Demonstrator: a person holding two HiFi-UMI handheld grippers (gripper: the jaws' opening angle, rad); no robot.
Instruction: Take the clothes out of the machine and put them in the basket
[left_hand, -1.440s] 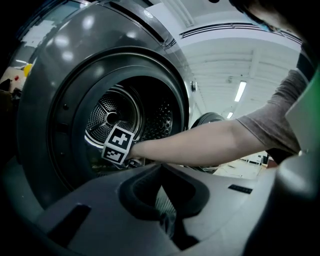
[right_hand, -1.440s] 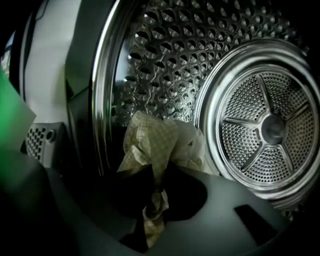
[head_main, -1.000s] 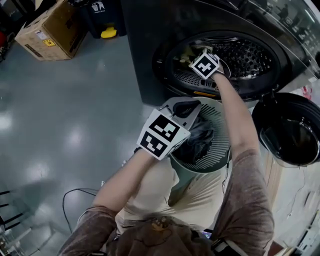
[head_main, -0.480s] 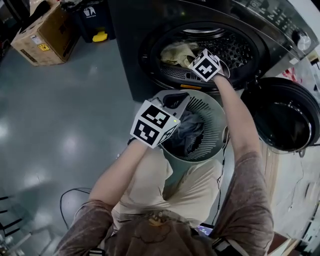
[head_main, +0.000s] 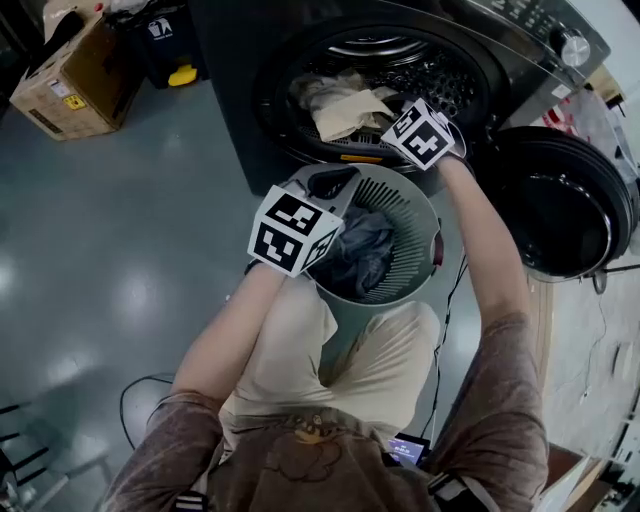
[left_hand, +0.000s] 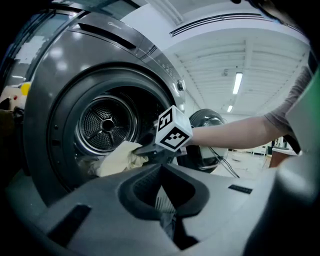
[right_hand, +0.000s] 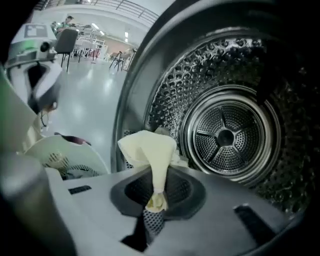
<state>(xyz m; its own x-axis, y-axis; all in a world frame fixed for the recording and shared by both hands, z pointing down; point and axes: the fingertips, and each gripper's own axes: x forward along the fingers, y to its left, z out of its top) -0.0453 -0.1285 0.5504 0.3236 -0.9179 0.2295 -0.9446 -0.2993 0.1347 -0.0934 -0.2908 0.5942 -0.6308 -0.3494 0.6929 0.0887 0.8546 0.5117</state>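
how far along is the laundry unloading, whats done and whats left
Done: dark clothes lie in the basket. In hand: the right hand-held gripper is shut on a cream garment at the mouth of the drum, not yet over the basket. Left: drop it in; more pale cloth seems to lie in the drum.

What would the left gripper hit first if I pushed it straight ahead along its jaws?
Probably the right gripper, which holds the cream cloth at the washer mouth; depth is hard to judge.

Cream cloth (right_hand: 149, 150), dark grey machine (head_main: 225, 100), pale slatted basket (head_main: 405, 268), glossy grey floor (head_main: 120, 220).
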